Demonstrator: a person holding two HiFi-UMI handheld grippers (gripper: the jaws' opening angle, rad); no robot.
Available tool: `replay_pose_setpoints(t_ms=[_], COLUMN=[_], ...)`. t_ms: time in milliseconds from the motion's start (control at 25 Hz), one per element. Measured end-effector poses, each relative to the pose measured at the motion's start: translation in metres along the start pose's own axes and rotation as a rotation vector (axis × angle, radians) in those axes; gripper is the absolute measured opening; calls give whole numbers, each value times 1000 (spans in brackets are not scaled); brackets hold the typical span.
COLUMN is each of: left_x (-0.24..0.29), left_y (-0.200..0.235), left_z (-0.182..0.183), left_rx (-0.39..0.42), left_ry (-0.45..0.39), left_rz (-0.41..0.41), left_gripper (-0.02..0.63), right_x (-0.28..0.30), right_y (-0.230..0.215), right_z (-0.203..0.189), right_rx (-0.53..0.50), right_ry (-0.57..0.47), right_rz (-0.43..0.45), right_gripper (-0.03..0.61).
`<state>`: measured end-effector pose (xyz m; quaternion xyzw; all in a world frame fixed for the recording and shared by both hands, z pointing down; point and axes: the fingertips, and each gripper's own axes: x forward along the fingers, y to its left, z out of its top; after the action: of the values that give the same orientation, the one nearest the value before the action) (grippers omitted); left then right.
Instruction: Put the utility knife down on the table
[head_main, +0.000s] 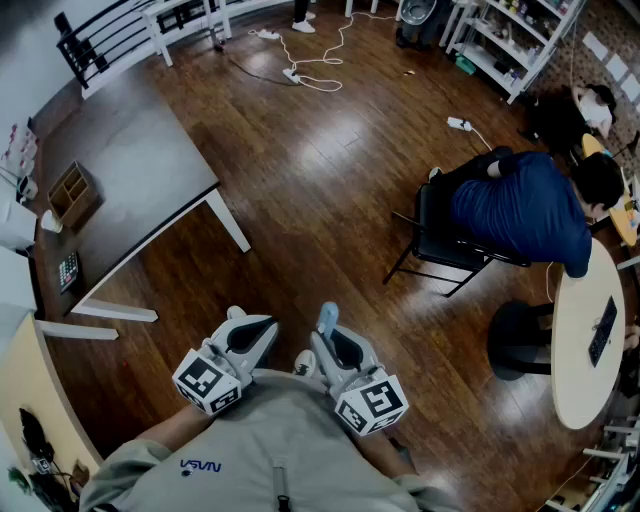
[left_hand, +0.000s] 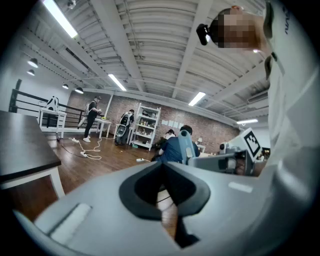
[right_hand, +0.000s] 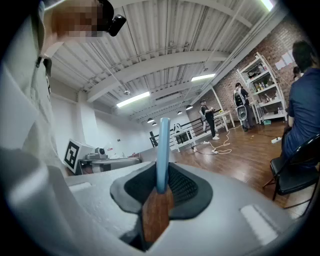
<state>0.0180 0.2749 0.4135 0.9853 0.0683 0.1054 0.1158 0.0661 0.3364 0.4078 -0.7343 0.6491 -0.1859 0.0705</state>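
Observation:
My right gripper (head_main: 326, 336) is held close to my body over the wooden floor, shut on a light blue utility knife (head_main: 327, 318). The knife (right_hand: 162, 150) stands up from between the closed jaws of the right gripper (right_hand: 160, 192). Beside it, my left gripper (head_main: 238, 316) is shut with nothing in it; its jaws (left_hand: 162, 170) meet with only a thin slit. The left gripper view also catches the knife (left_hand: 186, 142) off to its right. The dark table (head_main: 130, 170) stands ahead and to the left, well apart from both grippers.
On the dark table sit a wooden organiser (head_main: 72, 192) and a small keypad device (head_main: 68, 270). A person in blue (head_main: 525, 215) sits on a black chair (head_main: 440, 240) at a round table (head_main: 590, 340) on the right. Cables (head_main: 310, 60) lie on the floor far ahead.

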Motion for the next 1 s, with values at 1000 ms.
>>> replay_pose_setpoints(t_ms=[1000], left_x=[-90], left_y=[289], left_z=[74], left_rx=[-127], left_ry=[-227], left_rz=[278], left_gripper=[2], right_x=[304], right_y=[60], right_z=[66], right_rx=[-214], right_ry=[172], right_rz=[168], right_gripper=[78])
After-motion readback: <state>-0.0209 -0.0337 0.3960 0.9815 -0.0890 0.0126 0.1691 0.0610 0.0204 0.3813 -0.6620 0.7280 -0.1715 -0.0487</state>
